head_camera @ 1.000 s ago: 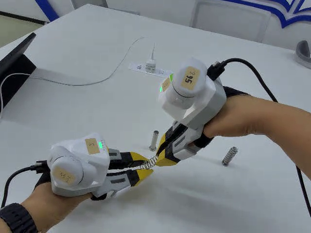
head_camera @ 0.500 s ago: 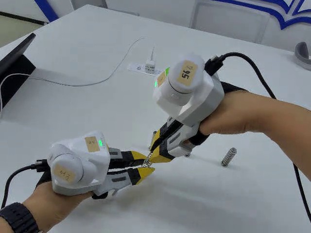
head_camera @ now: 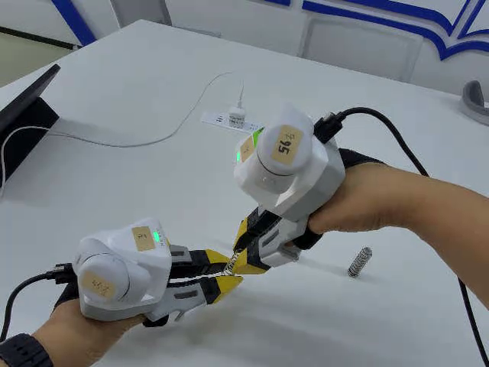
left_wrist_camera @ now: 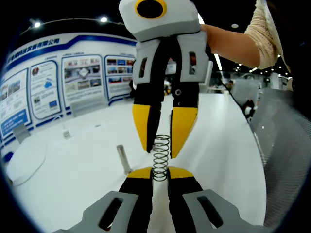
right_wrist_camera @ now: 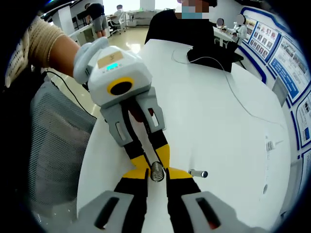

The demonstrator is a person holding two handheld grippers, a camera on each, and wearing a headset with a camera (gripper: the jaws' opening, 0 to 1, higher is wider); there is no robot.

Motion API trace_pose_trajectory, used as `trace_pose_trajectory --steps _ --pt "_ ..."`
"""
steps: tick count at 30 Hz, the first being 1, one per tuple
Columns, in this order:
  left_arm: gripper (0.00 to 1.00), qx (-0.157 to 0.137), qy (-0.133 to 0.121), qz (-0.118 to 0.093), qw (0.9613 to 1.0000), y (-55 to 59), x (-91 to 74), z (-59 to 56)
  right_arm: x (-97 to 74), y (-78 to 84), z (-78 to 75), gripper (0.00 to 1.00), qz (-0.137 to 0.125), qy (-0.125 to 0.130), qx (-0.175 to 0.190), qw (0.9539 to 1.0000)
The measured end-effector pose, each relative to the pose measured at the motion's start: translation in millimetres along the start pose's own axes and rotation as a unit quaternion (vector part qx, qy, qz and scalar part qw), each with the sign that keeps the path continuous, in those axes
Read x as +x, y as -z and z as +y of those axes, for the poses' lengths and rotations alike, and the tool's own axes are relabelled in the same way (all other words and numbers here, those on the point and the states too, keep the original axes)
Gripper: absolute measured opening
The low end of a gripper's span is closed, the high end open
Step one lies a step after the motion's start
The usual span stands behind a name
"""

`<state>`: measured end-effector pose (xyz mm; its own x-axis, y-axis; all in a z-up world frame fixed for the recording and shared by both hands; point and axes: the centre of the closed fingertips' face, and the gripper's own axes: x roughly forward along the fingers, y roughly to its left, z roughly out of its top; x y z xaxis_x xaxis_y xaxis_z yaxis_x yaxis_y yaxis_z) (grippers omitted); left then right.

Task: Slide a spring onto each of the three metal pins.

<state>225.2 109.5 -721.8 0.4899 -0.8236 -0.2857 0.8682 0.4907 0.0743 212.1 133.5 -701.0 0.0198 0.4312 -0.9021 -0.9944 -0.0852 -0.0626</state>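
Note:
A small steel spring [head_camera: 230,265] is held in the air between both grippers, above the white table [head_camera: 137,176]. My left gripper [head_camera: 228,272] comes in from the lower left and is shut on one end of the spring [left_wrist_camera: 161,155]. My right gripper [head_camera: 243,256] reaches down from the upper right with its yellow tips closed on the other end [right_wrist_camera: 156,172]. A short metal pin [left_wrist_camera: 123,158] stands upright on the table just beyond the tips, also seen in the right gripper view [right_wrist_camera: 197,173]. A second spring [head_camera: 359,261] lies on the table to the right.
A white power strip [head_camera: 233,118] with a thin cable lies at the back of the table. A dark monitor [head_camera: 27,115] stands at the left edge. The black cord [head_camera: 397,122] of my right gripper arcs over the forearm. A grey mesh chair [right_wrist_camera: 53,145] is beside the table.
The right gripper has shifted left and nearer the left gripper, so less spring shows between the tips. The pin seen a second ago now sits behind the right gripper in the head view.

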Motion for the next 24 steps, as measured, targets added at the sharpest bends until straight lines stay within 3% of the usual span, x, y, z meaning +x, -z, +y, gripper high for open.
trace_pose_trajectory --steps 24 --pt "0.11 -0.003 -0.002 -0.012 0.9999 -7.6 1.1 1.9 1.6 0.8 -1.9 0.12 -0.003 -0.001 0.001 1.0"
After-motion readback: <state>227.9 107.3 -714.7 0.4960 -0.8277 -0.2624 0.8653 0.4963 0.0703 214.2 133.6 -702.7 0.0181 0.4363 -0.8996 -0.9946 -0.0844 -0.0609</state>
